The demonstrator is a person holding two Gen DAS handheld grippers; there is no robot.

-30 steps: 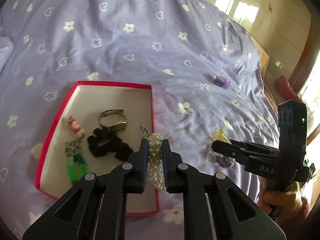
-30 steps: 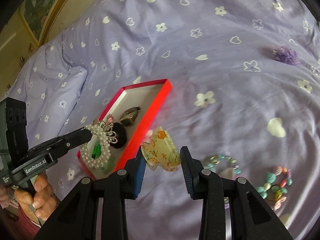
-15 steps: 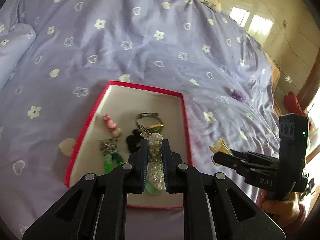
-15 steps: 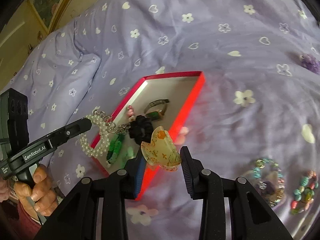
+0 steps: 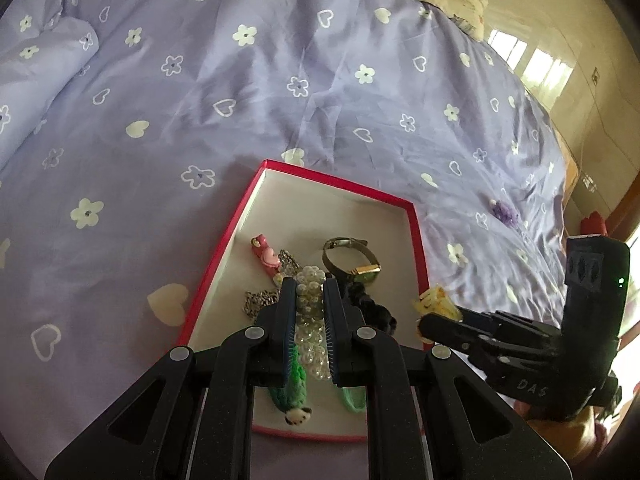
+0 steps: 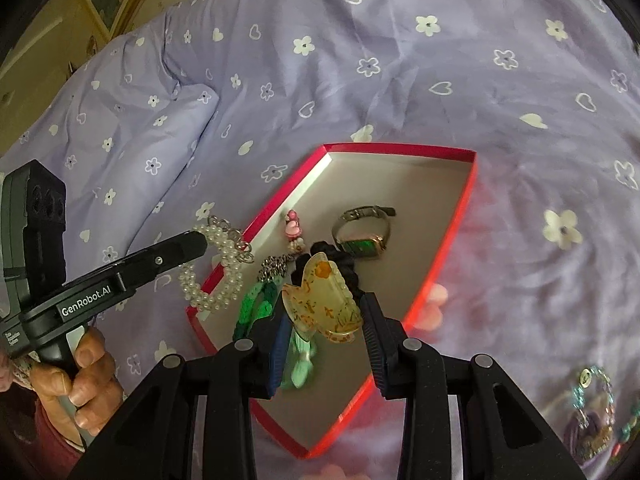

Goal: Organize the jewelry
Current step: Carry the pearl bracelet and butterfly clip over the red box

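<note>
**Operator:** Status of the fingers (image 5: 289, 320), nearest items first?

**Inspector:** The left gripper (image 5: 310, 320) is closed narrow on a pearl bracelet (image 5: 310, 312), which hangs between its pads above the near part of the red box (image 5: 340, 184). The right gripper (image 6: 326, 328) is clamped at a moderate width on a translucent yellow hair claw (image 6: 320, 300), held above the near end of the same box. Neither item has been released.

**Operator:** Contents of the box, near to far?

**Inspector:** A green braided band (image 6: 256, 304) and a pale green piece (image 6: 302, 364) lie nearest. Beyond them: a black scrunchie (image 5: 370, 304), a silver chain ornament (image 6: 274, 266), a pink charm (image 5: 264, 254) and a wristwatch (image 6: 366, 234). The far end of the box is bare.

**Operator:** Progress estimate?

**Inspector:** Judged well advanced. Six pieces are stored and two are over the box awaiting release. Still on the bed (image 6: 400, 92): beaded bracelets (image 6: 592, 412) near right, and a small purple item (image 5: 505, 212) far right.

**Operator:** Limits of observation?

**Inspector:** The beaded bracelets are cut off at the frame edge and partly behind the right gripper, so their count is uncertain. The purple item is too small to identify. The gripper bodies hide the near corner of the box.
</note>
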